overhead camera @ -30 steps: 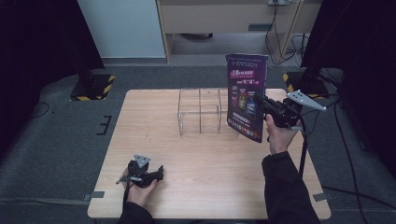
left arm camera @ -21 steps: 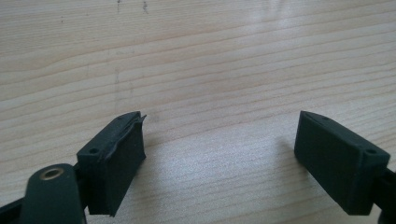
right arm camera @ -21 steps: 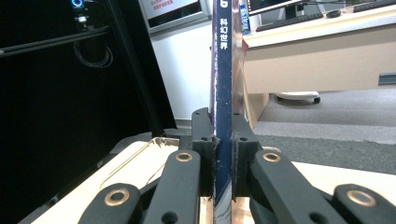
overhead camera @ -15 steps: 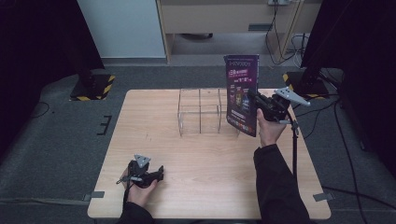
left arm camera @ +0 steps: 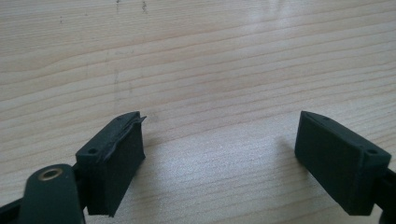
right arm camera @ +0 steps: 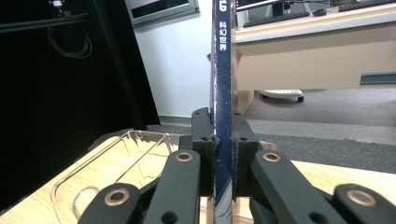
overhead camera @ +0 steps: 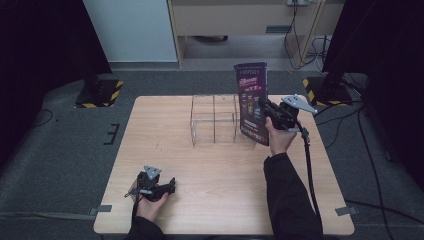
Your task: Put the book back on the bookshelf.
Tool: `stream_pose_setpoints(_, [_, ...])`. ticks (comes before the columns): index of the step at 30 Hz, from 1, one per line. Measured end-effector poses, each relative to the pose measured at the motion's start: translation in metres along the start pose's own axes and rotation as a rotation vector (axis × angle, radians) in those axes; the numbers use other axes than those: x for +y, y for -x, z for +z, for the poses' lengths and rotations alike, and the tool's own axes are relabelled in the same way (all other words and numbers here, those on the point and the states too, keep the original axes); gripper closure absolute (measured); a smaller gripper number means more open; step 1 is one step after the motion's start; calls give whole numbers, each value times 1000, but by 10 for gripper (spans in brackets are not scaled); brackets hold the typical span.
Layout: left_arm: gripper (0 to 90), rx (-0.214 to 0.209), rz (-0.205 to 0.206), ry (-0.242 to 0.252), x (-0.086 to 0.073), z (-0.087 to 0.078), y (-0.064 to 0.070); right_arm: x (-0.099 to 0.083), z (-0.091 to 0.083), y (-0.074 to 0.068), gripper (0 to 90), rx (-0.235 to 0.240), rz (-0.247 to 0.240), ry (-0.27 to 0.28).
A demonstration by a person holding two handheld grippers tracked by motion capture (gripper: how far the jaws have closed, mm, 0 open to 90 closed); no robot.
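A purple magazine (overhead camera: 253, 102) stands upright in the air above the table's right side, just right of a clear acrylic rack (overhead camera: 214, 120). My right gripper (overhead camera: 266, 109) is shut on its edge; in the right gripper view the dark blue spine (right arm camera: 222, 70) is pinched between both pads, with the clear rack (right arm camera: 114, 163) at lower left. My left gripper (overhead camera: 170, 183) rests near the table's front left, held in a hand. In the left gripper view its fingers (left arm camera: 114, 158) stand wide apart over bare wood with nothing between them.
The wooden table (overhead camera: 200, 170) has free room in the middle and front. Black stands with yellow-striped bases (overhead camera: 97, 94) flank the far corners. A cable (overhead camera: 307, 165) trails from the right gripper along the sleeve. Desks and a chair base lie beyond.
The right hand has carried the magazine up and to the left, closer to the clear rack. The left gripper has stayed put.
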State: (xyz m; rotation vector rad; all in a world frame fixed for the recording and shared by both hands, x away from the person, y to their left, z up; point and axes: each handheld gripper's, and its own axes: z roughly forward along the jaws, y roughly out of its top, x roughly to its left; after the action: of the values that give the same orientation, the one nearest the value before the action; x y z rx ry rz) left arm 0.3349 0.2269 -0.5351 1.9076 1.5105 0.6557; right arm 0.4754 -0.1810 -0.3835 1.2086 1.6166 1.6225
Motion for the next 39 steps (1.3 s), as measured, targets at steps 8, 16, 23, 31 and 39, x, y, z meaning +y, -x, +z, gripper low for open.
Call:
stream_pose_setpoints(8, [145, 0, 1, -1, 0, 0, 0, -6, 6, -3, 842, -10, -18, 0])
stream_pose_setpoints(16, [144, 1, 1, -1, 0, 0, 0, -15, 4, 1, 842, -18, 1, 1])
stream_pose_setpoints(23, [143, 0, 1, -1, 0, 0, 0, -18, 2, 3, 842, -19, 4, 2])
stream_pose_setpoints(31, [143, 1, 1, -1, 0, 0, 0, -21, -2, 3, 840, -17, -30, -1])
stream_pose_setpoints(39, [144, 1, 1, -1, 0, 0, 0, -29, -7, 4, 834, -3, -60, -18])
